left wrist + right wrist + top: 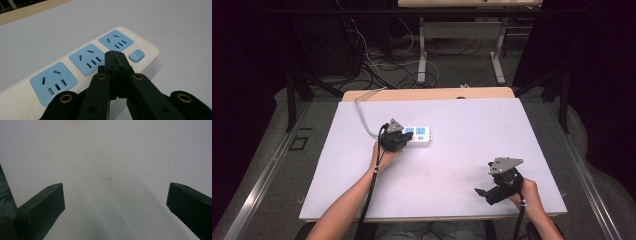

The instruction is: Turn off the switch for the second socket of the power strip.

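left gripper (114, 53) closed, tips over power strip (82, 65) — right gripper (113, 195) spread, low over table (462, 165)

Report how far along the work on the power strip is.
Done: the left gripper is shut, its tips over the power strip close beside the blue switch button. In hand: whether the tips touch the strip or the button cannot be told. Left: likely the press itself. The right gripper is open over bare table, holding nothing.
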Demonstrator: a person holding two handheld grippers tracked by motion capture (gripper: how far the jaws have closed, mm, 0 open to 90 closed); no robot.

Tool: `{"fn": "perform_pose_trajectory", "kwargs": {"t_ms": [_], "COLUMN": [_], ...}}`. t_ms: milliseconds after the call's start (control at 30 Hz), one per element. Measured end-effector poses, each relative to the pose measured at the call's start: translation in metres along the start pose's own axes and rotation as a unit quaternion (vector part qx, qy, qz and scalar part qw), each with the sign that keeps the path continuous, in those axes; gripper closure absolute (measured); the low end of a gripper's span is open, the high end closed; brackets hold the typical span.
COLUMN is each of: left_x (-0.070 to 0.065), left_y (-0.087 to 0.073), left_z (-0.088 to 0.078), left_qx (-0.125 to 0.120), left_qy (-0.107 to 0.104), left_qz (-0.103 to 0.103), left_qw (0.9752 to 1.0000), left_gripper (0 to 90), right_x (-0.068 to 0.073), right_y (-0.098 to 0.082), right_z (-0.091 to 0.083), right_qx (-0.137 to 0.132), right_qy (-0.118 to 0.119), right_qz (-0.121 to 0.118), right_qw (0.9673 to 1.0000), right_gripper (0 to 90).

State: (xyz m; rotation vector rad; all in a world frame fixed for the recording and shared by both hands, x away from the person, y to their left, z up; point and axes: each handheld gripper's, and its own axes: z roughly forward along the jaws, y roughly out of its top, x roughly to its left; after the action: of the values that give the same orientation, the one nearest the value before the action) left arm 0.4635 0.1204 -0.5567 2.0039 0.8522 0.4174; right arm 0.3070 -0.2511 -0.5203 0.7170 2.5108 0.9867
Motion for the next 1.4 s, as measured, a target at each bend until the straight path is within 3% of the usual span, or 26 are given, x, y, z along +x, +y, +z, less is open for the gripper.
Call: {"fn": "perform_pose_trajectory", "kwargs": {"t_ms": [67,200,867,1000,1300,1400], "left_x": [0.0009,-0.0013,0.0035,0.0024,0.0024,0.0031], "left_y": [0.0005,0.0009,0.0006,0.0026,0.0034,0.0035], "left_z": [-0.0009,0.0009,-0.0002,-0.0012,-0.0017,-0.0024], "left_qx": [0.008,0.000,0.003,0.014,0.014,0.015], "left_qy": [0.000,0.009,-0.005,-0.003,0.003,-0.002], "left_qz": [0.001,-0.001,-0.009,0.001,0.012,0.008], "left_qw": [1.0000,1.0000,0.9999,0.9999,0.9998,0.9998], "left_gripper": [90.0,90.0,90.0,90.0,90.0,90.0], "right_x": [0.0001,0.0005,0.0018,0.0006,0.0009,0.0011], "right_y": [0.0001,-0.0007,-0.0015,-0.0012,-0.0009,-0.0008], "right_z": [-0.0008,-0.0004,-0.0012,-0.0009,-0.0012,-0.0014], "right_qx": [0.005,0.002,0.003,0.003,0.003,0.006], "right_qy": [0.000,0.000,0.001,0.001,0.000,0.003], "right_qz": [0.000,0.001,0.003,-0.002,-0.002,-0.002], "right_qw": [1.0000,1.0000,1.0000,1.0000,1.0000,1.0000], "right_gripper": [1.1,1.1,1.1,1.1,1.1,1.1]}}
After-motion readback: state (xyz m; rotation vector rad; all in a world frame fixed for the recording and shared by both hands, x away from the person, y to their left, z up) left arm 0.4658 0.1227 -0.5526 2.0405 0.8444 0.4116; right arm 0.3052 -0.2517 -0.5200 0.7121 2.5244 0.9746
